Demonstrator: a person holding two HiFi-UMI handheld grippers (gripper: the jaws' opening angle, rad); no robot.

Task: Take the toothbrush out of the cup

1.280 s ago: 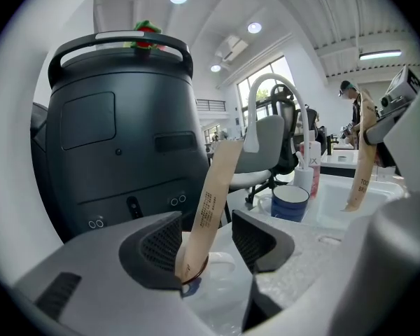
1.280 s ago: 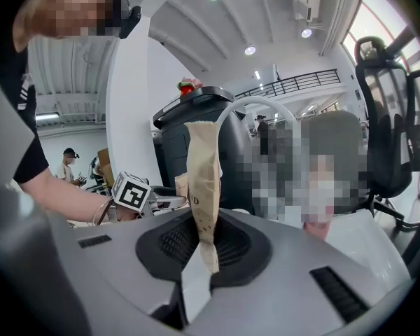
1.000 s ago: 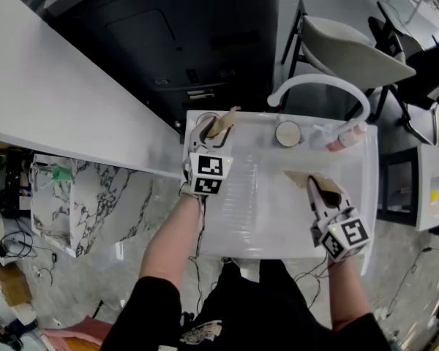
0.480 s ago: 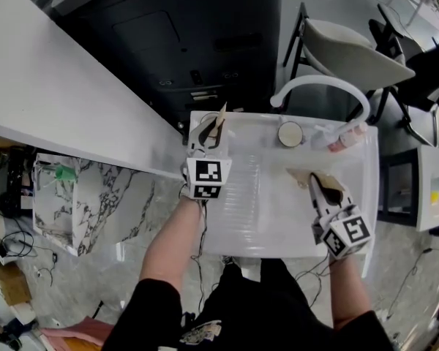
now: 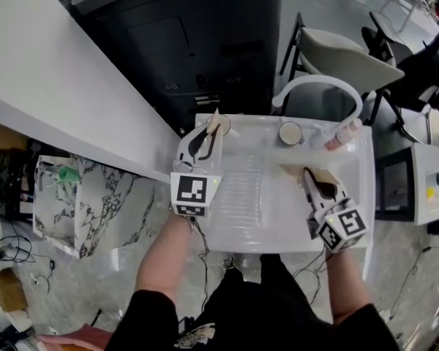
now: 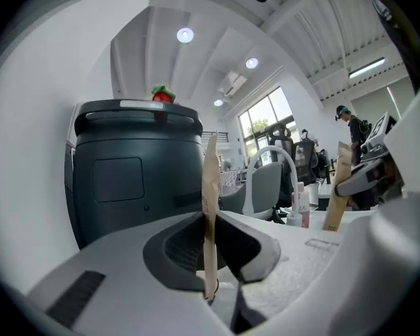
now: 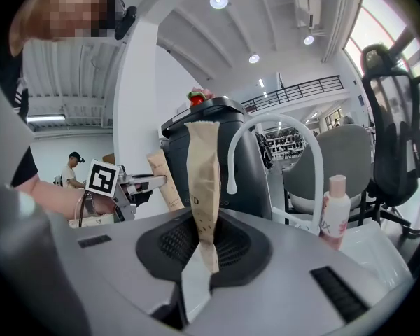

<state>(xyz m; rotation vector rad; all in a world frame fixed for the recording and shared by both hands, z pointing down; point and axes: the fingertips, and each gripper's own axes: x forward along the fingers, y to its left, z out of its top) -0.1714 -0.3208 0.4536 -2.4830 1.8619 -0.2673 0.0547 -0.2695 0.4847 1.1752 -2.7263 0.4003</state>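
My left gripper (image 5: 214, 128) is shut on a thin brown paper-wrapped toothbrush packet (image 5: 219, 122), held upright over the far left corner of the white basin (image 5: 267, 214); its jaws have just been closing on it. In the left gripper view the packet (image 6: 210, 201) stands edge-on between the pads. My right gripper (image 5: 308, 176) is over the basin's right side, shut on a second brown paper packet (image 5: 295, 171), which stands upright in the right gripper view (image 7: 202, 180). A round white cup (image 5: 290, 132) sits at the basin's far rim. No cup shows under the left gripper.
A white curved faucet (image 5: 318, 86) arches over the basin's far edge, with a pink bottle (image 5: 342, 133) beside it. A large dark bin (image 5: 197, 42) stands behind, a grey chair (image 5: 351, 57) far right, and a white counter (image 5: 44, 86) runs along the left.
The left gripper's jaws closed on the brown packet and lifted it up toward the camera. The right gripper with its packet rose slightly.
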